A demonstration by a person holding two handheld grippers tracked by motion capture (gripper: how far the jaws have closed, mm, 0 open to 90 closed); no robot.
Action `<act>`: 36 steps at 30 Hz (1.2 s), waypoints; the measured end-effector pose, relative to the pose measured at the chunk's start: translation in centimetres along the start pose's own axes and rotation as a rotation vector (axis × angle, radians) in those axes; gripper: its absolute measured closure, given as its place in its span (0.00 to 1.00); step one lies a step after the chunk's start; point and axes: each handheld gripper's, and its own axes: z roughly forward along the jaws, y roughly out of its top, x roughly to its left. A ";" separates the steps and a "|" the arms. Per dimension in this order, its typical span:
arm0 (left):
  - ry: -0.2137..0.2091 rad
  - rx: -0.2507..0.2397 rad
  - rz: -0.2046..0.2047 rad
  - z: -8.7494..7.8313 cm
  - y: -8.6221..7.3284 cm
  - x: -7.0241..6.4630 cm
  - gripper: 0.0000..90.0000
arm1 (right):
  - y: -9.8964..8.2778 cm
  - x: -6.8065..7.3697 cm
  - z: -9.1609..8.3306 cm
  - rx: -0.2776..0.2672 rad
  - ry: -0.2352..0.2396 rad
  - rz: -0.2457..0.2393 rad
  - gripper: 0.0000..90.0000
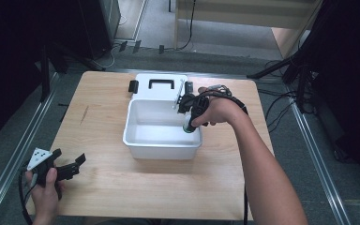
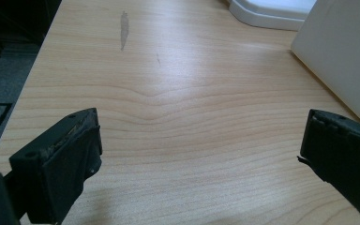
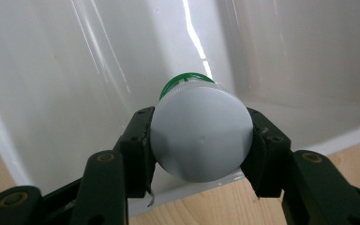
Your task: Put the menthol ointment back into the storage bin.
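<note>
1. One bottle (image 3: 200, 140), grey-white base, green cap, is clamped in my right claw (image 3: 201, 143) over the white bin (image 1: 161, 149)'s right side.
2. My left claw (image 2: 201, 154) gapes above the surface (image 2: 178, 108); the bottle's label is hidden.

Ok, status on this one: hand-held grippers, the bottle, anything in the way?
Right hand-held gripper shut on white-capped bottle, over the white bin. Left hand-held gripper open, low over bare table. Bin interior looks empty; nothing blocking.
</note>
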 end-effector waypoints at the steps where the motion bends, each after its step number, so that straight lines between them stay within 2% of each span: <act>1: 0.000 0.001 0.001 0.0 0.0 0.0 0.00 | 0.1 0.2 0.4 0.006 -0.006 -0.018 0.57; 9: 0.001 0.001 -0.001 0.0 0.0 0.0 0.00 | 0.0 0.4 1.9 0.010 -0.001 -0.054 0.57; 11: 0.000 0.003 -0.002 0.0 0.0 0.0 0.00 | 0.0 0.5 2.4 0.019 0.001 -0.042 0.57; 16: 0.002 0.004 0.000 0.0 0.0 0.0 0.00 | 0.2 0.8 3.4 0.028 0.009 -0.048 0.57; 18: 0.002 0.004 0.000 0.0 0.0 0.0 0.00 | 0.4 0.8 3.5 0.026 -0.012 -0.061 0.57; 19: 0.001 0.004 0.000 0.0 0.0 0.0 0.00 | 0.5 0.9 3.5 0.032 -0.012 -0.043 0.57; 21: 0.002 0.004 0.000 0.0 0.0 0.0 0.00 | 0.5 0.9 3.6 0.026 -0.008 -0.046 0.57; 26: 0.002 0.004 0.001 0.0 0.0 0.0 0.00 | 0.8 1.2 3.9 0.034 -0.024 -0.076 0.57; 36: 0.002 0.004 0.000 0.0 0.0 0.0 0.00 | 1.8 1.8 5.0 0.094 -0.030 -0.098 0.57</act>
